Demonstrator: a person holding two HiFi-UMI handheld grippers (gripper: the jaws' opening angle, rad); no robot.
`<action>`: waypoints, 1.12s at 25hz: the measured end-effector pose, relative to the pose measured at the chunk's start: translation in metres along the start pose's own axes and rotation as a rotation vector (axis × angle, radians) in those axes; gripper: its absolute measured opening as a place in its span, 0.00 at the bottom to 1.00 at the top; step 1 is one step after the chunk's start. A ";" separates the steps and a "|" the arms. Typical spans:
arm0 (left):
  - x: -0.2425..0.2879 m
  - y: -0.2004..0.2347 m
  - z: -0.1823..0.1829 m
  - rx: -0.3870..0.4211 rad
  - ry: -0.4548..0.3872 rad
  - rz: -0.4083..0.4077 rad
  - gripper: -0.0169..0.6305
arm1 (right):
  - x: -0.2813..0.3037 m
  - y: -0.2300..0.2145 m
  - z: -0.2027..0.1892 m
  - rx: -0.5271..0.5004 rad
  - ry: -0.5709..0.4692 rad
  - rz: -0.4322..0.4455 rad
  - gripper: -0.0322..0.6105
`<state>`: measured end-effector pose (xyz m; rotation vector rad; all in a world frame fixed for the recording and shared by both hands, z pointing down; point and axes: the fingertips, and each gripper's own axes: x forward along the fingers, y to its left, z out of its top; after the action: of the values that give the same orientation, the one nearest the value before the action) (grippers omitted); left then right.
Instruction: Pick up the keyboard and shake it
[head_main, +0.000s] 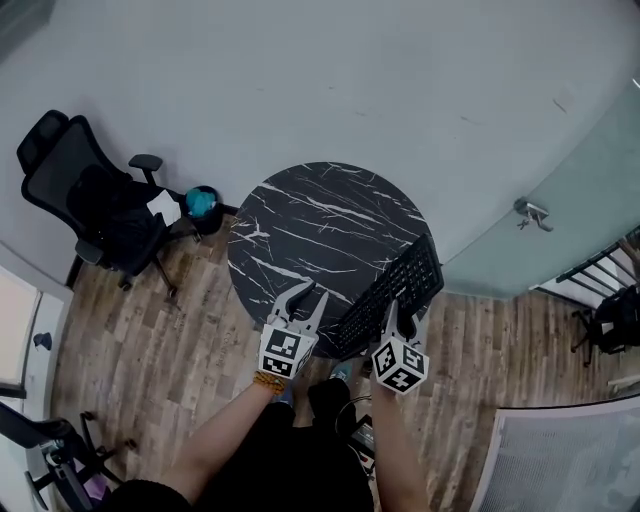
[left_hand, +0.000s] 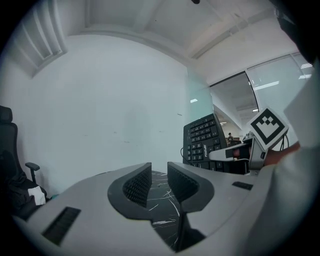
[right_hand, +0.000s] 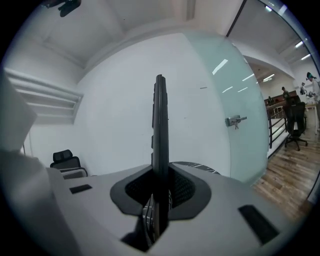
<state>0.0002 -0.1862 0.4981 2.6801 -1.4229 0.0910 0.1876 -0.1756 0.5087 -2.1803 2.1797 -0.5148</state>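
Risk: keyboard (head_main: 392, 292) twisting or sliding out of the pinch once shaking starts, then dropping onto the desk (head_main: 300, 215) or the floor.
Cause: probably a grip on one thin edge at the near end only, with the long body levering beyond the pads.
Right tongs (head_main: 398, 322): clamped on the keyboard's near edge, board seen edge-on between the pads.
Left tongs (head_main: 308, 297): spread, nothing between them, over the desk's near rim.
Keyboard position: raised on edge over the desk's right side, keys toward the left tongs, just beside them but apart.
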 end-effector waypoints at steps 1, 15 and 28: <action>0.000 0.000 0.000 0.003 0.000 -0.001 0.18 | 0.000 -0.002 0.002 -0.030 -0.006 -0.008 0.17; -0.020 0.014 -0.030 -0.018 0.048 0.027 0.18 | 0.019 0.039 -0.009 -1.090 -0.005 0.000 0.17; -0.037 0.037 -0.050 -0.040 0.072 0.077 0.18 | 0.019 0.062 -0.103 -1.369 0.142 0.118 0.18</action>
<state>-0.0518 -0.1703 0.5467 2.5631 -1.4893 0.1615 0.1019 -0.1737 0.5958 -2.3088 3.1768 1.2525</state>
